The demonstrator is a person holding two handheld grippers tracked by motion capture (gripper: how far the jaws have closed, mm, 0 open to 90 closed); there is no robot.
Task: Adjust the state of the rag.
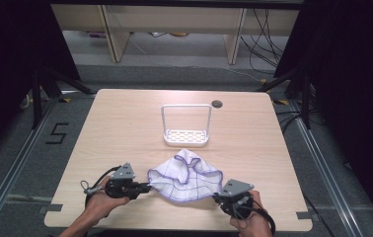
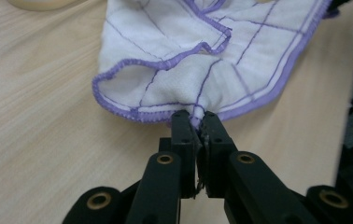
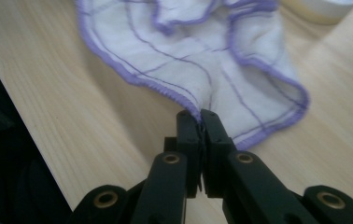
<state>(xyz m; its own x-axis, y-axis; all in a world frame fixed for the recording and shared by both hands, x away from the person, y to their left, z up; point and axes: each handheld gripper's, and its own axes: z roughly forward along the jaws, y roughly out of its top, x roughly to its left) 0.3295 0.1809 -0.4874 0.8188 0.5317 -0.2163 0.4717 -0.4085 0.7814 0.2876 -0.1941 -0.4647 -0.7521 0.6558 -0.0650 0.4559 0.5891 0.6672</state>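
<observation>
**Cloth pinched at both near corners, ready for lifting or spreading**

Both grips made, by the look of it; lifting, spreading or hanging not yet begun. Left gripper (image 2: 195, 122) clamped on the hem of the cloth (image 1: 185, 177), jaws pressed together with a fold of fabric squeezed between the tips. Right gripper (image 3: 201, 119) likewise closed tight on the opposite near edge, purple stitching caught in the bite. Seen from the high view, left gripper (image 1: 147, 187) at the cloth's left corner and right gripper (image 1: 217, 196) at its right, cloth sagging in a rumpled heap between them near the front of the table (image 1: 125, 128). Just behind the cloth, a small white rack (image 1: 185, 137) standing upright, nothing on it — probably the destination, though that is only a guess.

Cloth: thin, soft, white woven cotton with a fine purple grid and a thick overlocked purple hem, wavy and curled at the border. Rack: smooth plastic base with slots, a bent bar above. Table: pale wood-grain laminate, matte, flat, with a round cable hole (image 1: 217, 103) at the back.
</observation>
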